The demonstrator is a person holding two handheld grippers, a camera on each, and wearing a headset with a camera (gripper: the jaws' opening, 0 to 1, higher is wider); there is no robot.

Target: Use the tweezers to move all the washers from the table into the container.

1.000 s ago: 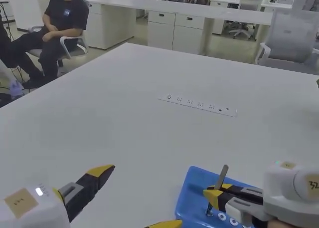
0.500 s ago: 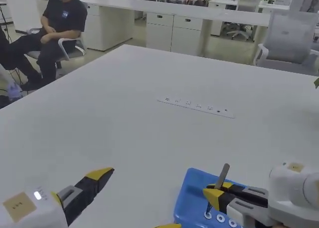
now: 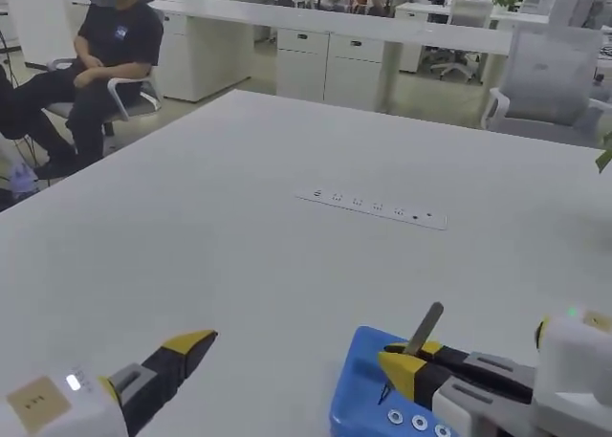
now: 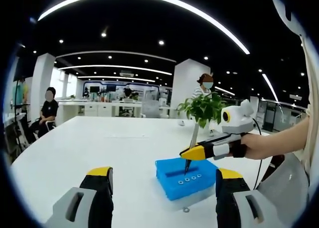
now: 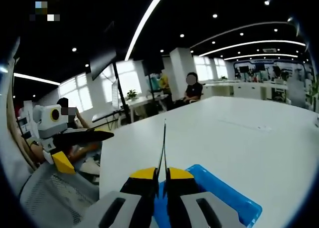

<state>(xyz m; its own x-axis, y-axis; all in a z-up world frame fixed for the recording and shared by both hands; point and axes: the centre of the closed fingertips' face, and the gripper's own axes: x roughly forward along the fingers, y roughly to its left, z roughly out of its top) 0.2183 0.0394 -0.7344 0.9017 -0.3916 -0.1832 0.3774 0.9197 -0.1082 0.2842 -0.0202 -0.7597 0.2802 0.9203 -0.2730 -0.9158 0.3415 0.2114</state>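
Note:
My right gripper (image 3: 397, 365) is shut on the upper end of grey tweezers (image 3: 424, 324), whose tips point down into a blue container (image 3: 356, 391). Several washers (image 3: 406, 420) lie in a row inside it. In the left gripper view the tweezers (image 4: 192, 140) hang over the washers (image 4: 191, 178) in the blue container (image 4: 172, 184), and one washer (image 4: 185, 209) lies on the table in front of it. My left gripper (image 4: 163, 172) is open, its jaws on either side of the container. One of its yellow fingertips (image 3: 191, 343) shows at the lower left of the head view.
A power strip (image 3: 371, 207) is set flush in the white table (image 3: 239, 227) beyond the container. A person (image 3: 100, 59) sits on a chair past the far left edge. A potted plant (image 4: 204, 108) stands at the table's far side. Desks and chairs fill the room behind.
My right gripper has drawn back a little toward the lower right with the tweezers leaning more. The left gripper has barely moved. The head camera has shifted slightly.

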